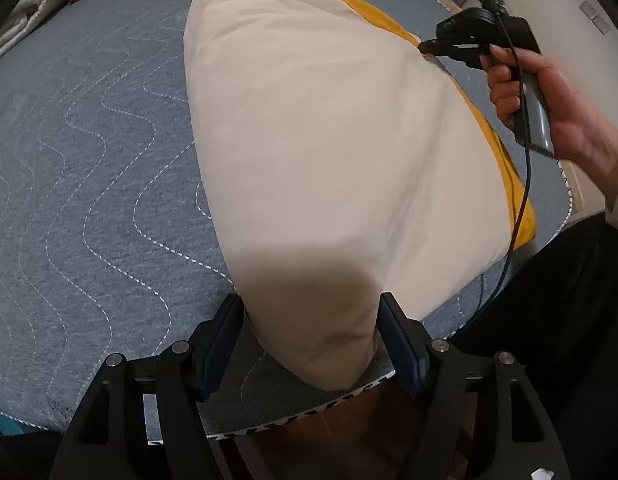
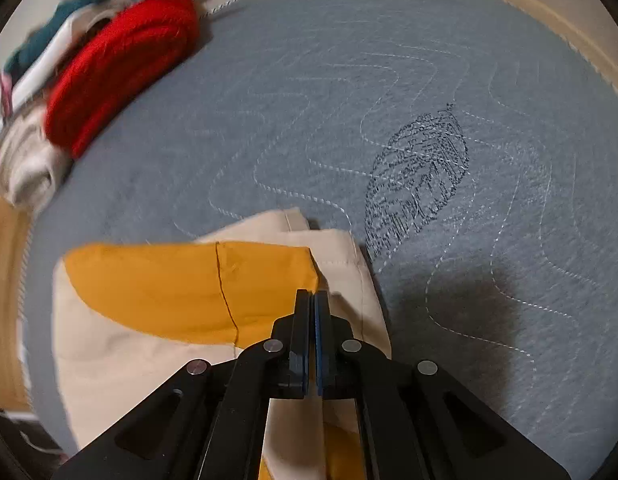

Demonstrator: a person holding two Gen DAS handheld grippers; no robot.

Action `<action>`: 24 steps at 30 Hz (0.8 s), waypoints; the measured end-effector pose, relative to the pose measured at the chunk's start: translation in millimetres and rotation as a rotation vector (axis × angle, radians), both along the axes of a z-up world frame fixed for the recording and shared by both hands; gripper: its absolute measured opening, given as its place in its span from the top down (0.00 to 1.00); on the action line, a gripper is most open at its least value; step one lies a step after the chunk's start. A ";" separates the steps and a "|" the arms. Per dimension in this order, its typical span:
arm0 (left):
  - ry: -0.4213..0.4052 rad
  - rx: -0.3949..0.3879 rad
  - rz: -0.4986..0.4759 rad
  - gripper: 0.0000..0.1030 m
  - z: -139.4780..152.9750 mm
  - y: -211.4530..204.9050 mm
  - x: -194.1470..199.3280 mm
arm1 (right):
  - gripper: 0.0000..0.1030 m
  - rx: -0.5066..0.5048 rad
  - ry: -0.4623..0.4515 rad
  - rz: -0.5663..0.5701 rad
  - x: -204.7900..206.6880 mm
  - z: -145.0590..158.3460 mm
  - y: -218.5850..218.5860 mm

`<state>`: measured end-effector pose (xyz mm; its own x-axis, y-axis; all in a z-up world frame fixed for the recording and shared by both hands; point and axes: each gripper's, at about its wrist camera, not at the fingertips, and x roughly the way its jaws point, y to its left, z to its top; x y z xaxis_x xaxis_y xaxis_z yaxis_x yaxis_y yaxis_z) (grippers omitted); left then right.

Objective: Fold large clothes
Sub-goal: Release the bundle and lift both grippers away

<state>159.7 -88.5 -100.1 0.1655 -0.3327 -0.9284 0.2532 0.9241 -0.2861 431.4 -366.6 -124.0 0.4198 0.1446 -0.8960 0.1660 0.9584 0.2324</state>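
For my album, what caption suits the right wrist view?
Shut right gripper pinching cream-and-mustard garment on grey quilt.

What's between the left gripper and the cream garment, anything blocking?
Nothing visible. The left gripper is open with the cream garment's near corner already between its fingers. The right gripper is shut on the far edge.

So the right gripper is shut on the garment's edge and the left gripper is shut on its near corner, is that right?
Not quite. The left gripper is open, its fingers either side of the garment's near corner, as the left wrist view shows. The right gripper is shut on the edge.
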 end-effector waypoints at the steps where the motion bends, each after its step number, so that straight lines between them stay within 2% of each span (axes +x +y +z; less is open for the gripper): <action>1: 0.005 -0.016 0.005 0.36 1.8 3.5 -0.6 | 0.98 -0.025 -0.013 0.000 -2.4 3.5 4.1; 3: -0.001 -0.041 0.015 0.36 6.2 10.5 -6.4 | 0.89 -0.087 -0.050 -0.007 -13.6 19.2 9.1; 4: -0.011 -0.053 0.019 0.37 10.2 13.8 -7.7 | 0.88 -0.103 -0.070 -0.009 -20.5 27.7 10.6; 6: -0.040 -0.071 0.029 0.39 19.0 22.2 -11.4 | 0.86 -0.081 -0.121 0.012 -40.4 48.7 9.9; 10: -0.093 -0.098 0.054 0.39 32.5 34.8 -16.4 | 0.80 -0.098 -0.209 0.169 -96.0 80.7 30.4; 13: -0.095 -0.057 0.068 0.39 26.7 32.1 -17.3 | 0.79 -0.095 -0.137 0.305 -137.1 69.8 52.8; 15: -0.079 0.015 0.067 0.39 16.3 26.1 -19.2 | 0.79 -0.133 -0.038 0.349 -158.9 44.9 61.0; 17: -0.087 0.048 0.066 0.38 14.3 20.2 -23.1 | 0.79 -0.216 0.079 0.367 -177.1 8.4 60.0; 18: -0.104 0.062 0.065 0.38 16.8 18.6 -24.3 | 0.78 -0.260 0.092 0.366 -184.6 -1.6 56.6; 20: -0.154 0.098 0.056 0.38 26.1 13.5 -31.0 | 0.77 -0.281 0.077 0.358 -192.7 -1.7 49.2; 22: -0.224 0.138 0.057 0.38 40.3 10.4 -41.5 | 0.76 -0.300 0.064 0.297 -202.4 9.8 37.2; 24: -0.273 0.142 0.049 0.38 53.7 8.8 -50.6 | 0.75 -0.296 0.006 0.235 -219.5 31.2 25.5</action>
<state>109.1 -79.7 -46.3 0.4274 -0.1879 -0.8843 0.2569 0.9631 -0.0805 211.8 -341.1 -92.8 0.4009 -0.0290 -0.9156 -0.0656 0.9960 -0.0603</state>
